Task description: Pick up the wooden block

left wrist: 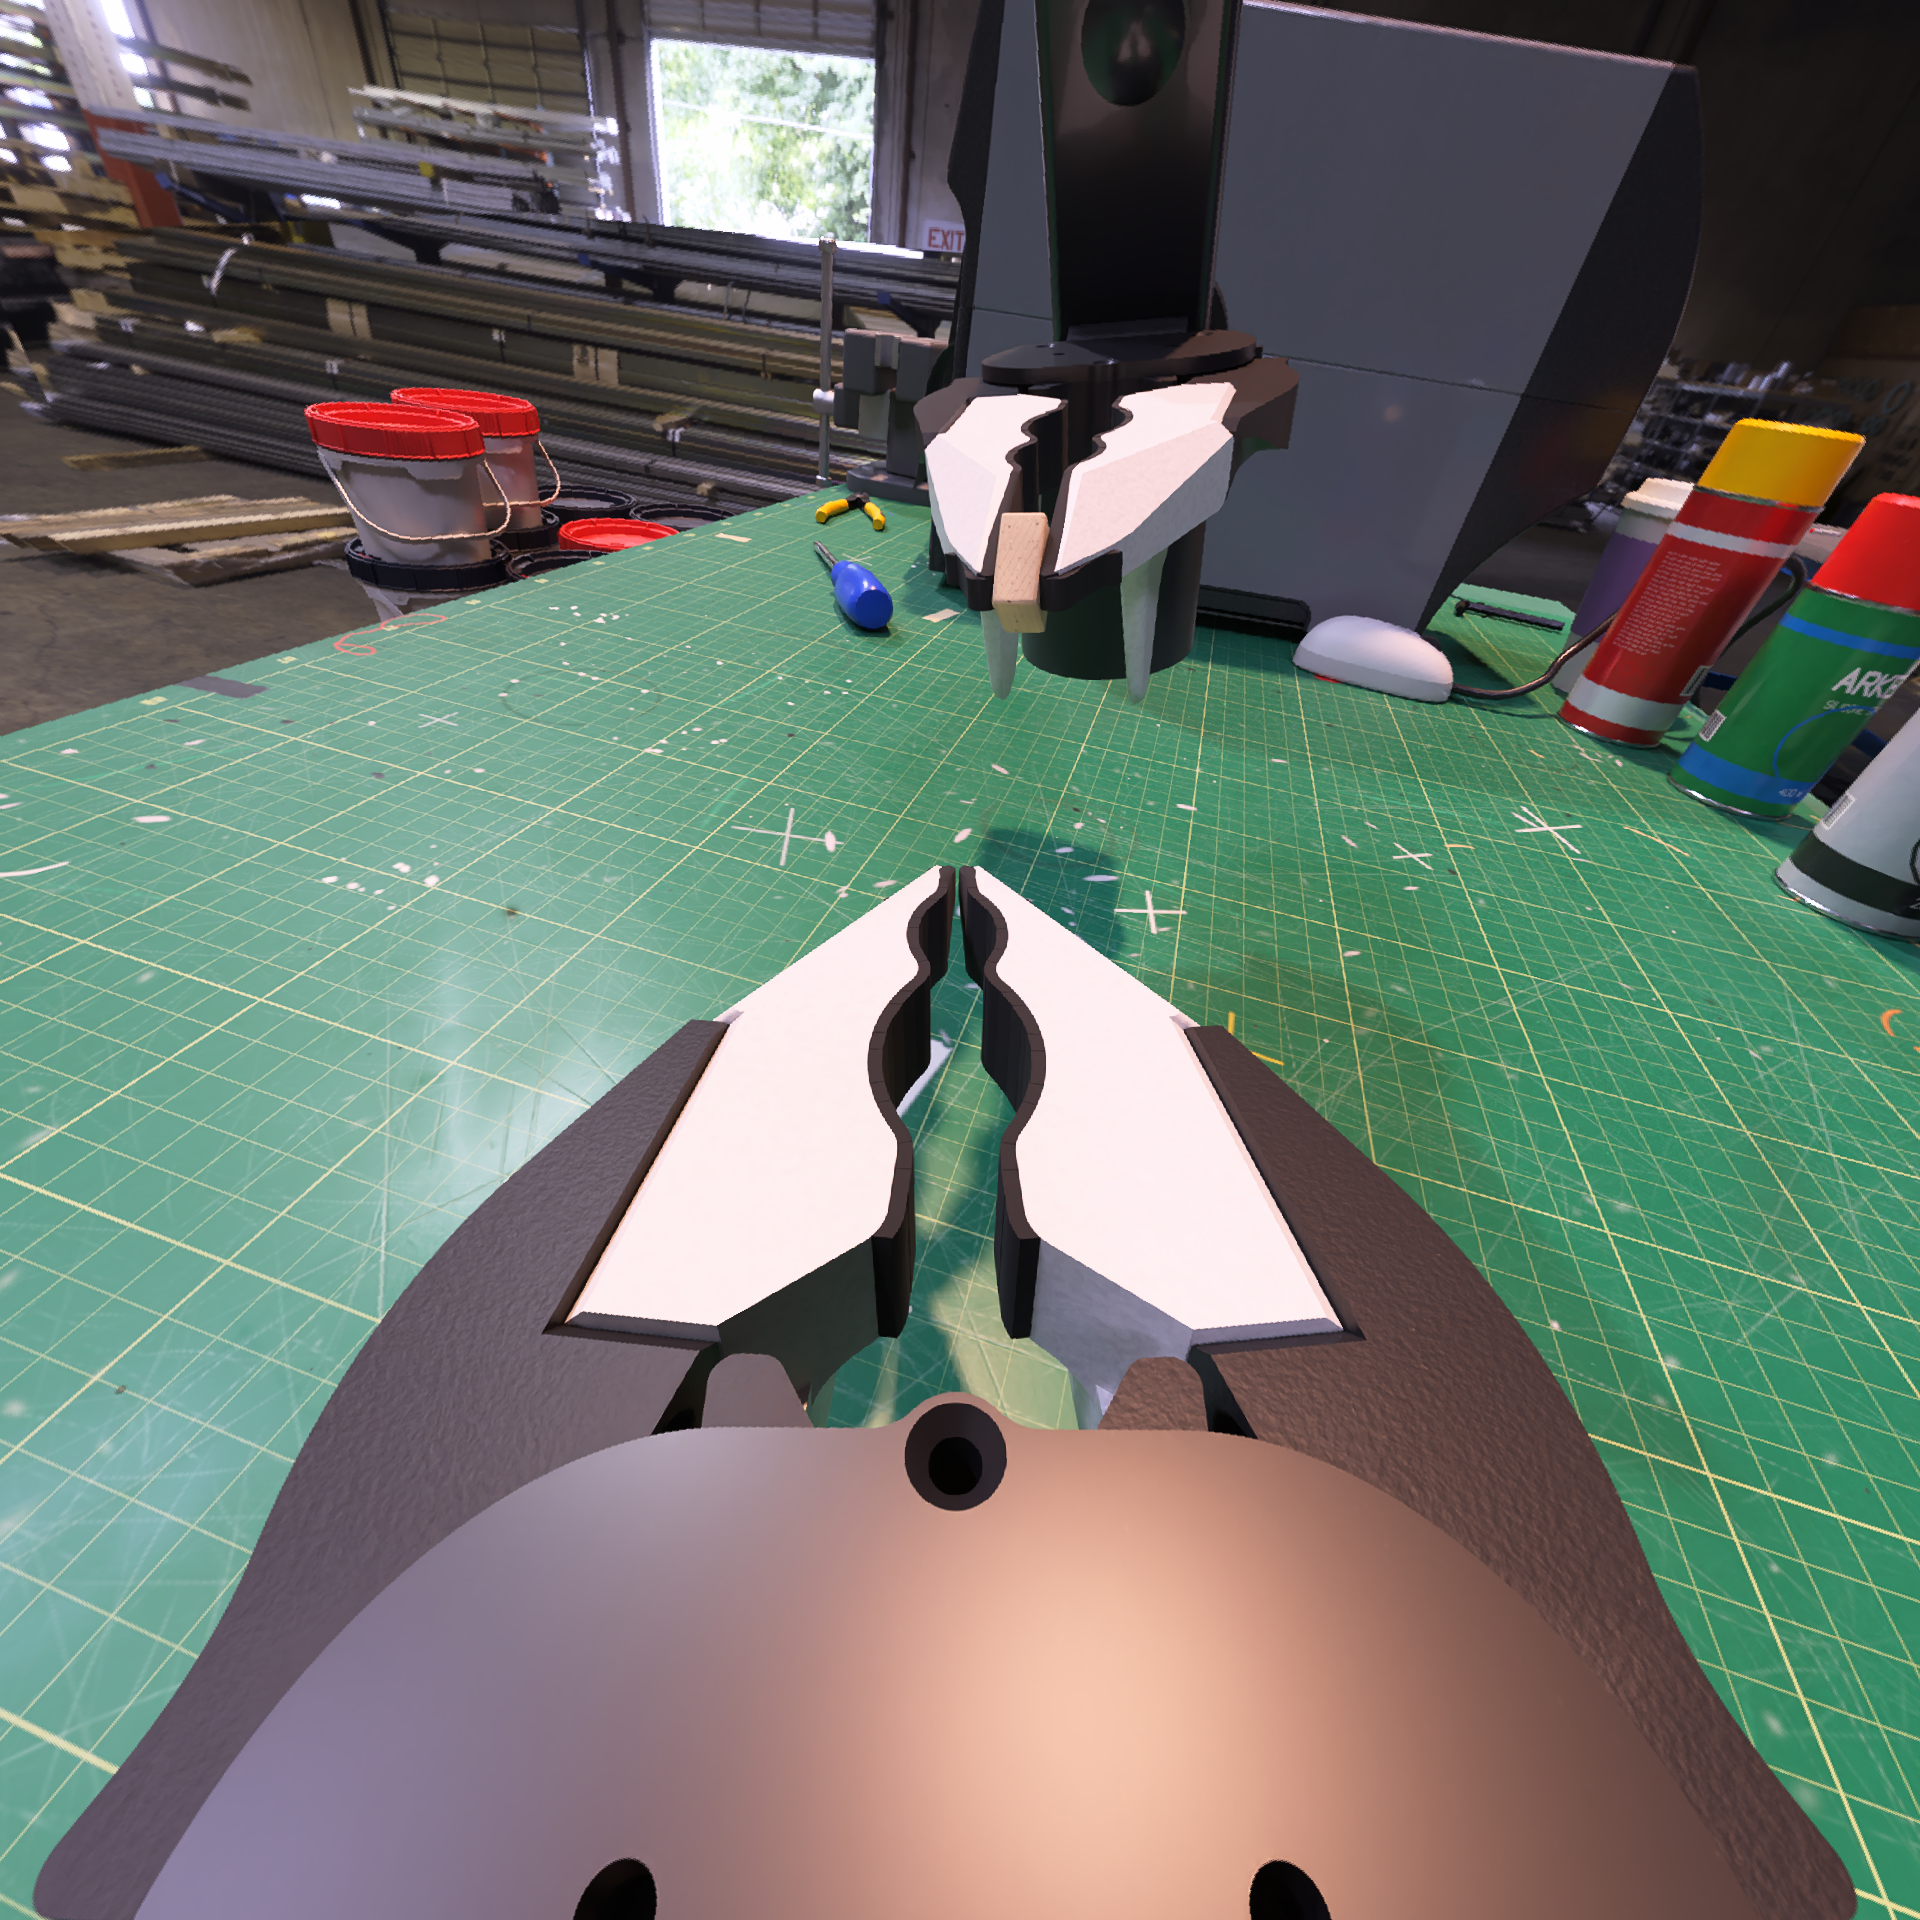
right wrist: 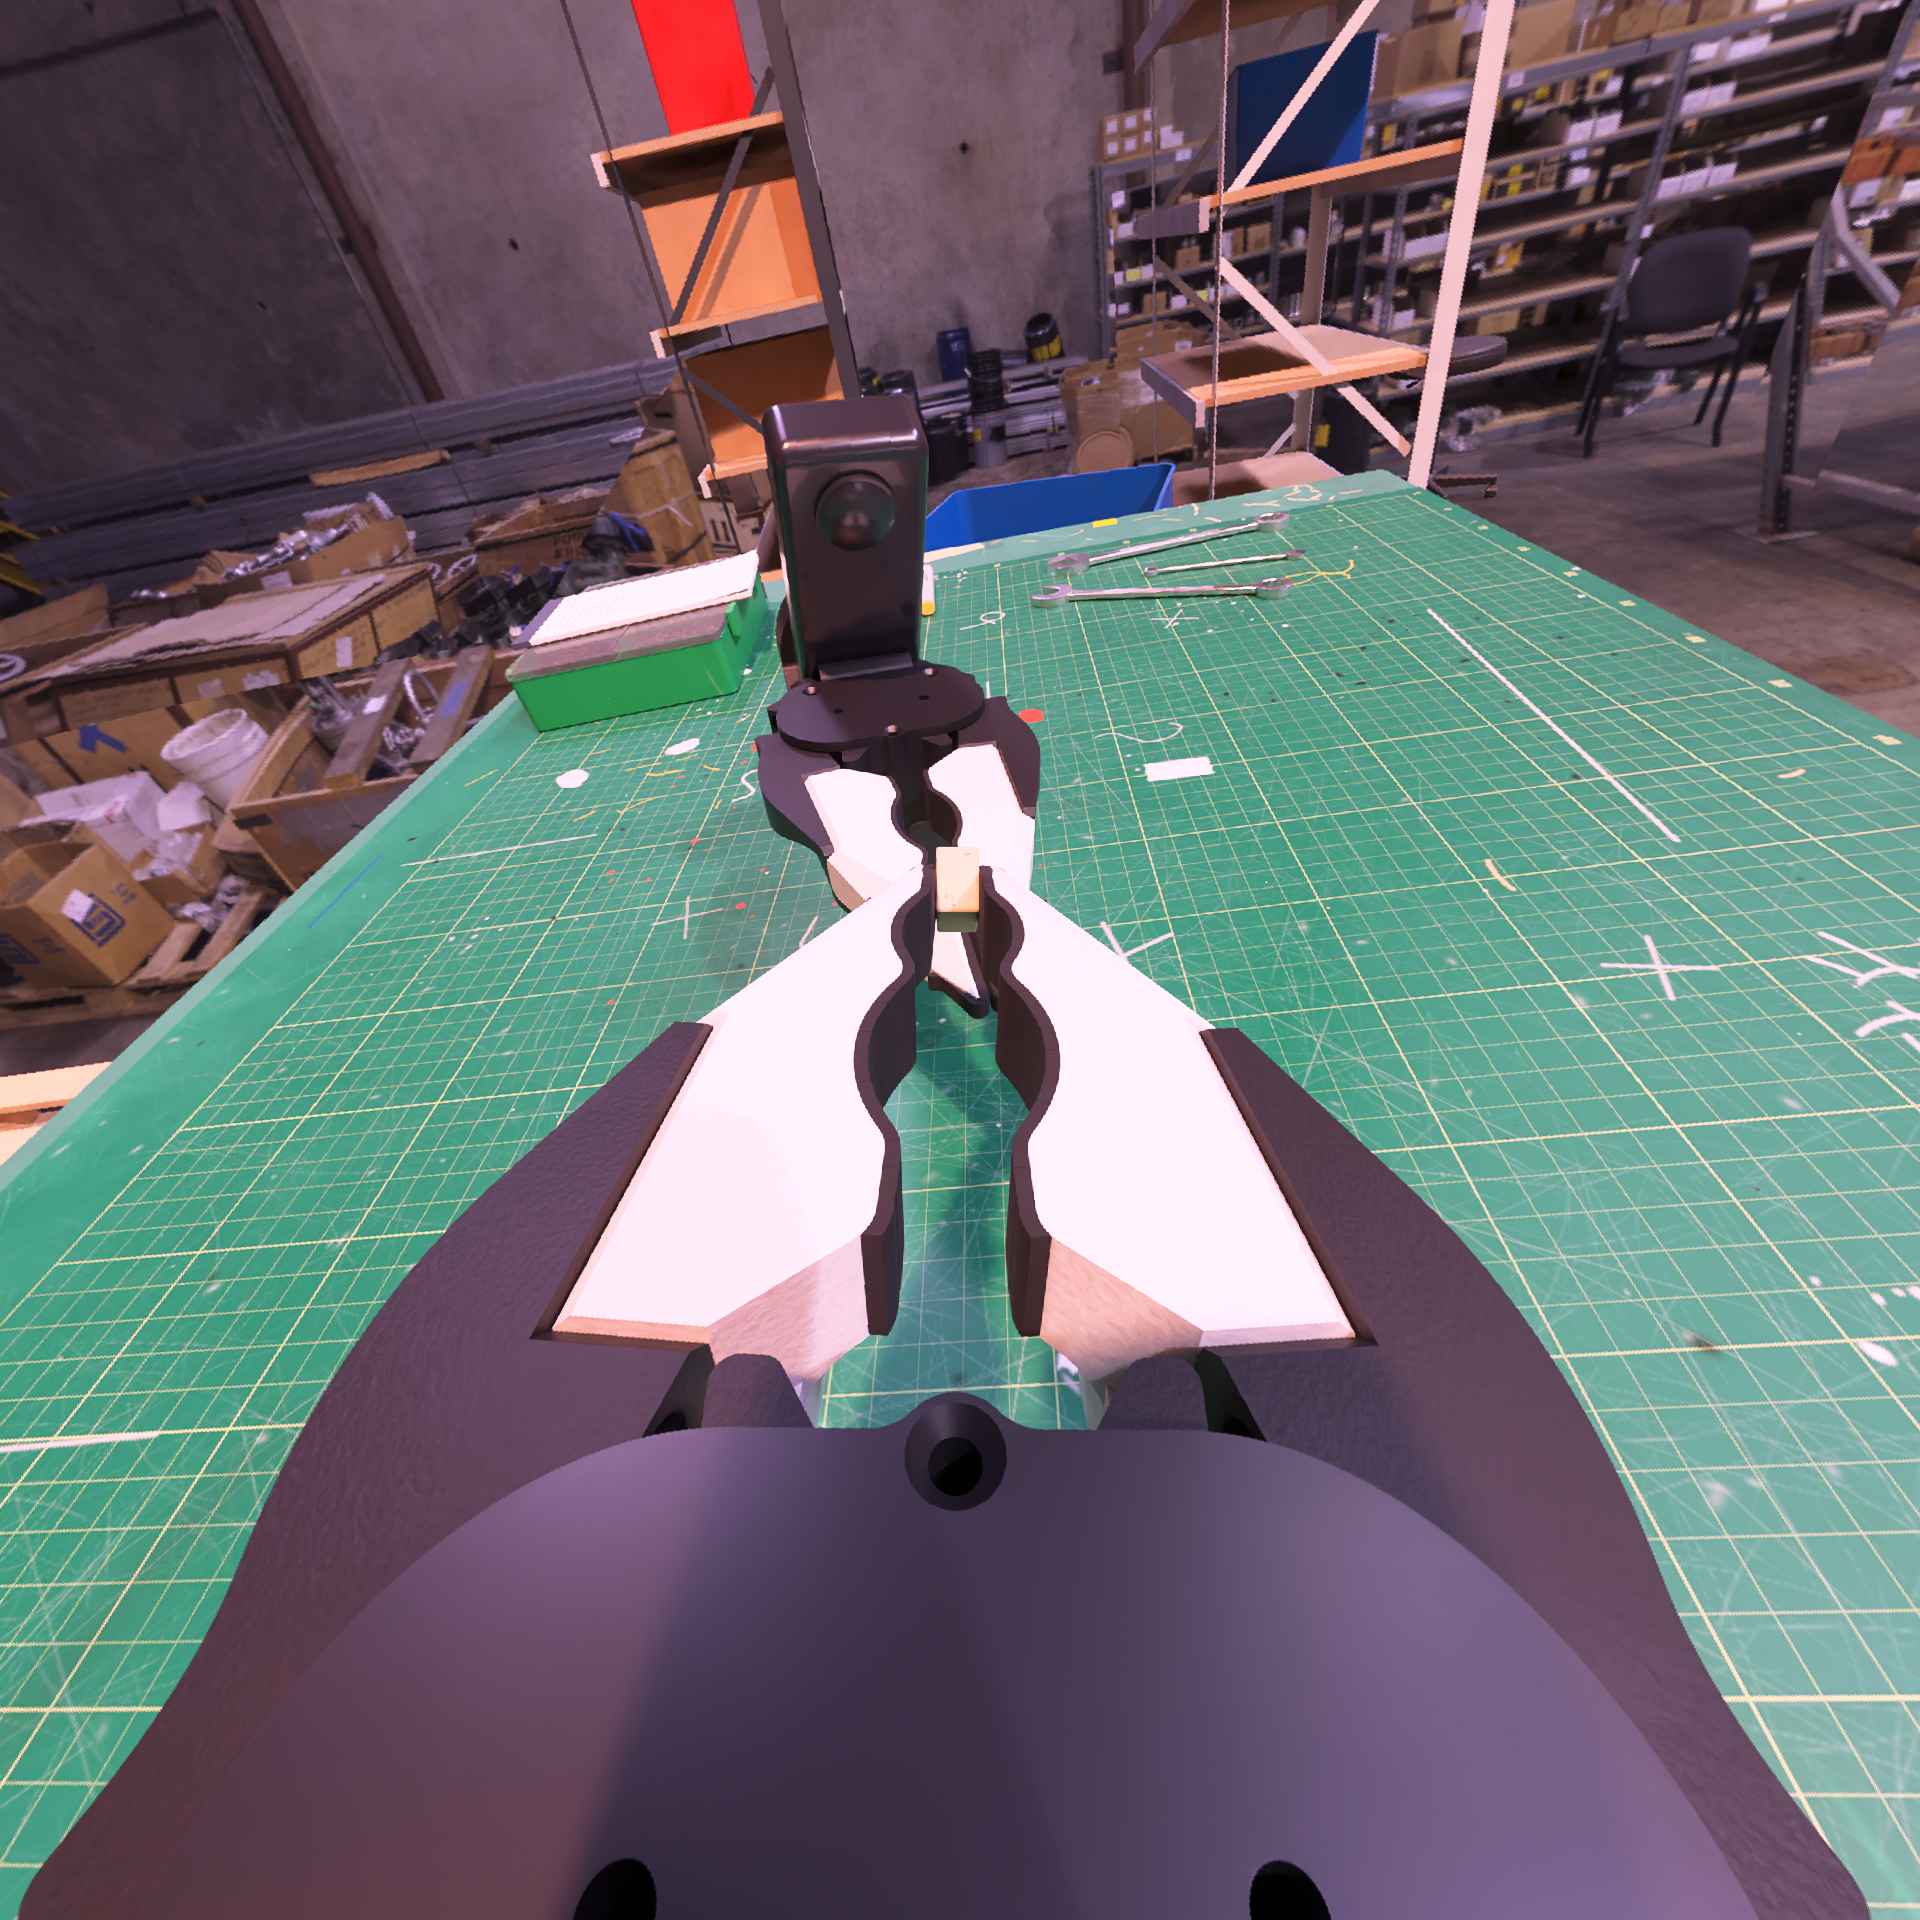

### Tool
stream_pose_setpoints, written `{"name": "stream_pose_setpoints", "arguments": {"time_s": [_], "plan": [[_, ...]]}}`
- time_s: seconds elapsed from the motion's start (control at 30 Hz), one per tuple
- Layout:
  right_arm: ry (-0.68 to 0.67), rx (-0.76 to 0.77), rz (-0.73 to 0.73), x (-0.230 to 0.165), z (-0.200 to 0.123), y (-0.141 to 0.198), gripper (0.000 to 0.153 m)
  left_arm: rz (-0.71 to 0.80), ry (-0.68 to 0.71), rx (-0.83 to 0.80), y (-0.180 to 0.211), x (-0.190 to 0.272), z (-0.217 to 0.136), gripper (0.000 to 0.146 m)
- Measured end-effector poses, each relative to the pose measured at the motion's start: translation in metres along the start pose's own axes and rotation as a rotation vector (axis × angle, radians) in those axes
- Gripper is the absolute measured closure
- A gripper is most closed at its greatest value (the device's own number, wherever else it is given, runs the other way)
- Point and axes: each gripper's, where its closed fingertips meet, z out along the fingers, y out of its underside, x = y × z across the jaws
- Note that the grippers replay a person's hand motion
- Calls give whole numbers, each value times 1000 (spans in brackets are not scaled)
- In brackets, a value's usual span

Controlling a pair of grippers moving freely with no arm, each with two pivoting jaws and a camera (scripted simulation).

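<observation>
The wooden block (right wrist: 957,881) is a small pale block held between the fingertips of my right gripper (right wrist: 954,906), which is shut on it above the green cutting mat (right wrist: 1455,935). In the left wrist view the block (left wrist: 1020,566) hangs upright in the right gripper (left wrist: 1023,603), clear of the mat. My left gripper (left wrist: 956,875) is shut and empty, with its tips almost touching, low over the mat (left wrist: 416,935). It faces the right gripper, and in the right wrist view it (right wrist: 914,852) sits just beyond the block.
A blue-handled screwdriver (left wrist: 862,592), yellow pliers (left wrist: 850,509), a white mouse (left wrist: 1371,655), spray cans (left wrist: 1704,582) and a grey housing (left wrist: 1455,312) lie behind the right gripper. Wrenches (right wrist: 1174,566) and a green box (right wrist: 634,655) lie at the other end. Red-lidded buckets (left wrist: 416,478) stand off the table.
</observation>
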Motion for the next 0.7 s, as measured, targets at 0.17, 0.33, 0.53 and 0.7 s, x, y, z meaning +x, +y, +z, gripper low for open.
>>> {"name": "stream_pose_setpoints", "arguments": {"time_s": [0.17, 0.33, 0.53, 0.7], "plan": [[0, 0, 0, 0, 0, 0, 145, 1, 0, -1, 0, 0, 0, 146], [0, 3, 0, 0, 0, 0, 145, 1, 0, -1, 0, 0, 0, 146], [-3, 1, 1, -1, 0, 0, 145, 2, 0, -2, 0, 0, 0, 145], [-6, 2, 0, -1, 0, 0, 145, 1, 0, -2, 0, 0, 0, 145]]}}
